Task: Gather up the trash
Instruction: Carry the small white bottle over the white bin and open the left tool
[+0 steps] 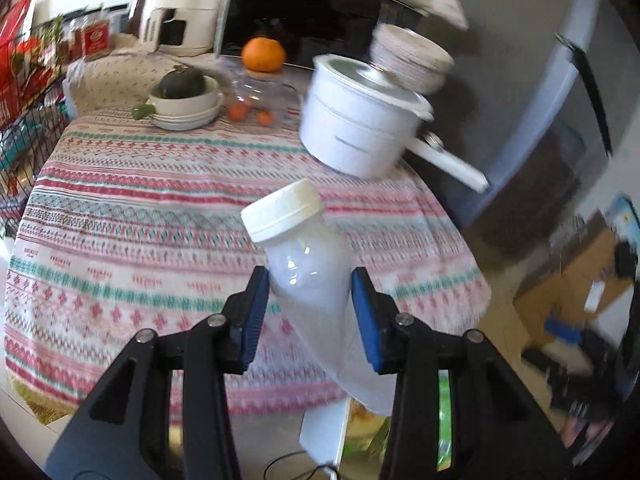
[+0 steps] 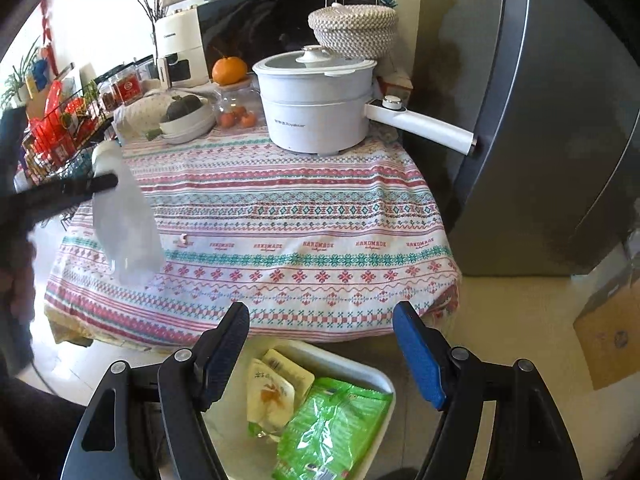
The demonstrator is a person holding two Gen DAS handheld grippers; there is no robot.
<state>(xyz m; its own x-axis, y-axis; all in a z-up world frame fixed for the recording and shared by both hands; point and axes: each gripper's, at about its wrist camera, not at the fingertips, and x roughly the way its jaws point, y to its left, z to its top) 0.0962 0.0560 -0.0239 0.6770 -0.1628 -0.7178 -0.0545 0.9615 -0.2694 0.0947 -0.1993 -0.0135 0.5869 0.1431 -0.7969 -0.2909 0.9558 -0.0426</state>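
My left gripper (image 1: 310, 300) is shut on a clear plastic bottle (image 1: 312, 268) with a white cap, held tilted in the air above the front edge of the patterned tablecloth (image 1: 140, 208). The bottle (image 2: 126, 220) and the left gripper (image 2: 80, 190) also show at the left of the right wrist view. My right gripper (image 2: 320, 344) is open and empty, hovering over a white bin (image 2: 376, 380) on the floor in front of the table. The bin holds a green packet (image 2: 332, 424) and a pale sauce packet (image 2: 276, 388).
On the table stand a white electric pot (image 2: 316, 108) with a long handle, a woven basket (image 2: 354, 28), a bowl with a green squash (image 2: 186, 114), oranges (image 2: 229, 70) and an air fryer (image 2: 180, 48). A grey fridge (image 2: 540, 120) stands right. A wire rack (image 2: 60, 140) is left. A cardboard box (image 2: 608, 332) sits on the floor.
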